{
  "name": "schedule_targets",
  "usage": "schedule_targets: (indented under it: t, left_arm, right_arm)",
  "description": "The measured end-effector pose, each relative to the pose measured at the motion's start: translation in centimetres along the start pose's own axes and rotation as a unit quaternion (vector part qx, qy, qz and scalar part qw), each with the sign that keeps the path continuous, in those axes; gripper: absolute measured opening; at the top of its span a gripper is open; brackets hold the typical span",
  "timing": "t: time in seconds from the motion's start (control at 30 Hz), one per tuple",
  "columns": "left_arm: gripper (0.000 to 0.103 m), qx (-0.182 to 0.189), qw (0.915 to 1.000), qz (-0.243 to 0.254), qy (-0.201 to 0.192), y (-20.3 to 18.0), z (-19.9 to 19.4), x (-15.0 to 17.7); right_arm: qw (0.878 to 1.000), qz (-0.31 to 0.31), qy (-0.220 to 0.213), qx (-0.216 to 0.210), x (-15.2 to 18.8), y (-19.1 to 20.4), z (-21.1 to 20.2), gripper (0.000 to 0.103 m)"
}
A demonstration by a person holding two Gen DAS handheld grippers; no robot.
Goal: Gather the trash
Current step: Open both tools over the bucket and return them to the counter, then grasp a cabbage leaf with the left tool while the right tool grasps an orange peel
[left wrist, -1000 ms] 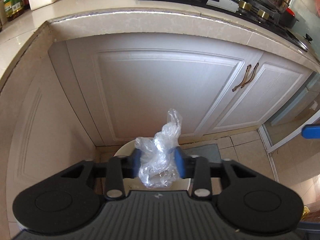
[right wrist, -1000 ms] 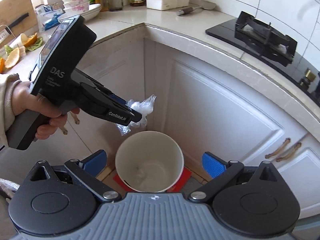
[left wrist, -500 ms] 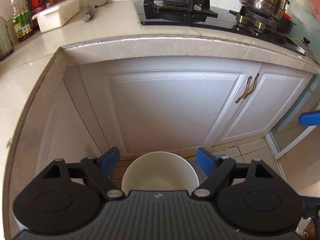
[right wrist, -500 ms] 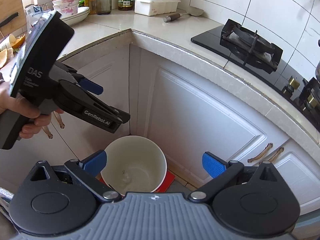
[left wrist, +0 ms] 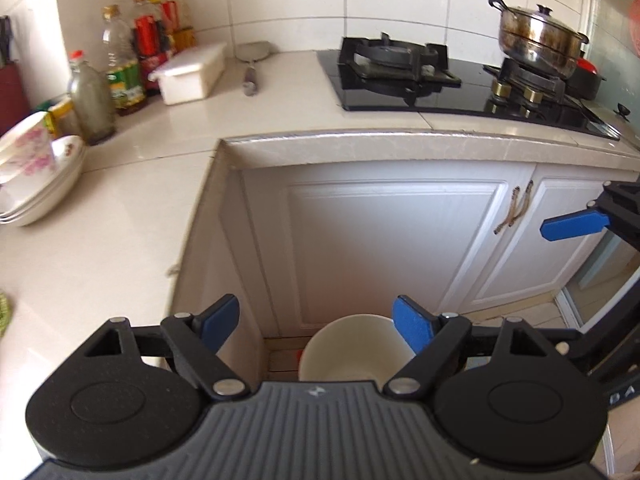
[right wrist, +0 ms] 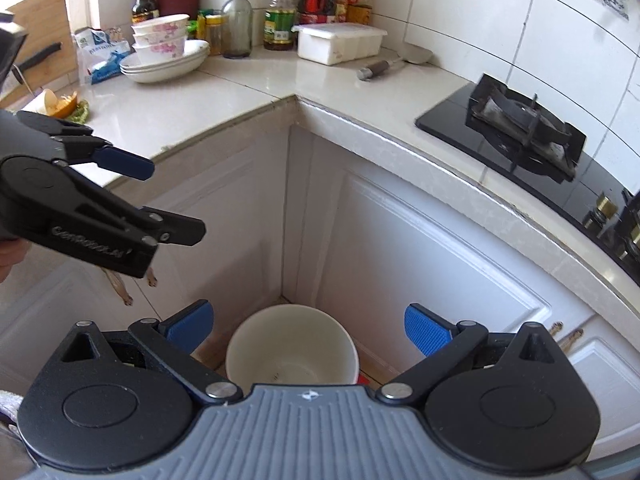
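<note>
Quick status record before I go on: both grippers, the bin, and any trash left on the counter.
left gripper: open, nothing between its fingers
right gripper: open, empty
white bin: on the floor in the cabinet corner, upright, below both grippers
bin contents: cannot tell
counter trash: orange peel and green scraps at the counter's left end

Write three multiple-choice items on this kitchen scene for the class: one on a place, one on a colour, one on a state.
1. Where is the white bin?
A. on the counter
B. on the floor in the cabinet corner
C. on the stove

2. What colour are the gripper pads?
A. blue
B. red
C. green

3. The left gripper is:
A. shut on a bag
B. open and empty
C. shut on a spoon

Answers: 1 B, it stands below where the cabinet doors meet; 2 A, all pads show blue; 3 B, nothing sits between its spread fingers.
</note>
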State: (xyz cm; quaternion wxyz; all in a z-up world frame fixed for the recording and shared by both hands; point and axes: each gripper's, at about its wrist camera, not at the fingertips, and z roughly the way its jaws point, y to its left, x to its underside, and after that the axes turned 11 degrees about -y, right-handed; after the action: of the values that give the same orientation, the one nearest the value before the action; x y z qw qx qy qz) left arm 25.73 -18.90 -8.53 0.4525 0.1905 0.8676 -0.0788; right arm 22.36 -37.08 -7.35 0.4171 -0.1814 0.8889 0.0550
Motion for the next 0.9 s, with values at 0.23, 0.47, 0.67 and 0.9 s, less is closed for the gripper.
schedule_targets:
  t: [0.23,0.47,0.67,0.9]
  left_arm:
    - [0.084,-0.076,0.9969,-0.021,-0.007,4.0,-5.0,1.6]
    - [0.084,-0.161,0.9851,-0.061,0.000,8.9,-9.3,4.2]
    - [0.084,-0.234,0.9670,-0.101,0.012,12.8,-12.3,6.9]
    - [0.084,-0.308,0.9429,-0.124,0.019,17.2,-14.8,9.2]
  right_arm:
    - [0.997,-0.032,-0.027,-0.066,-3.0,3.9,1.0,0.103]
    - [0.985,-0.080,-0.044,-0.144,-6.0,9.4,3.0,0.103]
    - [0.970,-0.123,-0.050,-0.204,-7.8,14.3,4.4,0.103]
    - [0.953,-0.156,-0.051,-0.255,-9.4,18.7,5.6,0.103]
